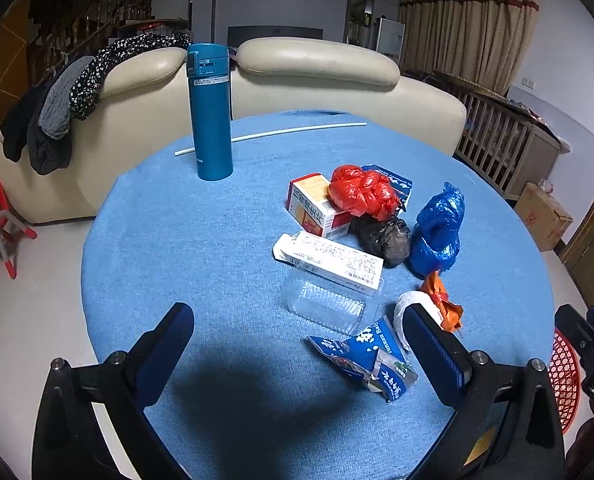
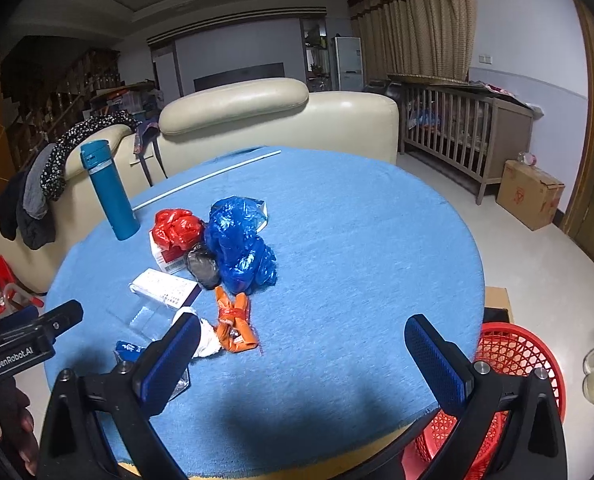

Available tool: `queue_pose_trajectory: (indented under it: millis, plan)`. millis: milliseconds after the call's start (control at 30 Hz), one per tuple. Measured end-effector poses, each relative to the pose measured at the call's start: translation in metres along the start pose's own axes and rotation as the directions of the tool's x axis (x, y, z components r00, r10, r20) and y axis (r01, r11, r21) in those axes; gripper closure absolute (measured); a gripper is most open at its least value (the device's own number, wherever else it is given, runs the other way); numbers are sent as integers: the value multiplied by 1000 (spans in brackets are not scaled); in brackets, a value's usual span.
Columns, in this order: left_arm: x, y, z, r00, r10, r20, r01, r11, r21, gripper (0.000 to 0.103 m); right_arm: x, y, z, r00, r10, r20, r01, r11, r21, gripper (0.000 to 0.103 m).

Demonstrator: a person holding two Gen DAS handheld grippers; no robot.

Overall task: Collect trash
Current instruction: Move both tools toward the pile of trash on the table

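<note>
Trash lies in a pile on the round blue table (image 1: 225, 248): a red bag (image 1: 363, 190), a black bag (image 1: 383, 236), a blue bag (image 1: 437, 228), an orange wrapper (image 1: 443, 300), a white wad (image 1: 411, 306), two cartons (image 1: 317, 204), a clear plastic tray (image 1: 325, 302) and a blue-white packet (image 1: 373, 356). My left gripper (image 1: 297, 332) is open and empty above the near table edge, the packet between its fingers. My right gripper (image 2: 303, 344) is open and empty, right of the orange wrapper (image 2: 233, 320) and blue bag (image 2: 239, 244). A red mesh basket (image 2: 509, 364) stands below the table's right edge.
A tall teal flask (image 1: 209, 112) and a thin white rod (image 1: 281, 133) are on the far side of the table. A cream sofa (image 1: 313, 76) with clothes draped on it stands behind. A wooden crib (image 2: 465, 132) and a cardboard box (image 2: 531, 194) are at the right.
</note>
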State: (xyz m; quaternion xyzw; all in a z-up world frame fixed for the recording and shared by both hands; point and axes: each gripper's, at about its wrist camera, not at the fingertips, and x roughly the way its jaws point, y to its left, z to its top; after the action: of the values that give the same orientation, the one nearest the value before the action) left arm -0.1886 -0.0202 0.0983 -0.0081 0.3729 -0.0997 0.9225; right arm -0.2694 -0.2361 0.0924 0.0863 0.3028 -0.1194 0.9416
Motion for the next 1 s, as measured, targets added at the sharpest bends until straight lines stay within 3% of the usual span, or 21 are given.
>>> queue_pose_trajectory:
  millis: [1000]
  plan:
    - [-2,-7,-1,1000,2,2,-2,1000,28,0,2,-3,-6,1000,10,-15,-10,1000,9,0]
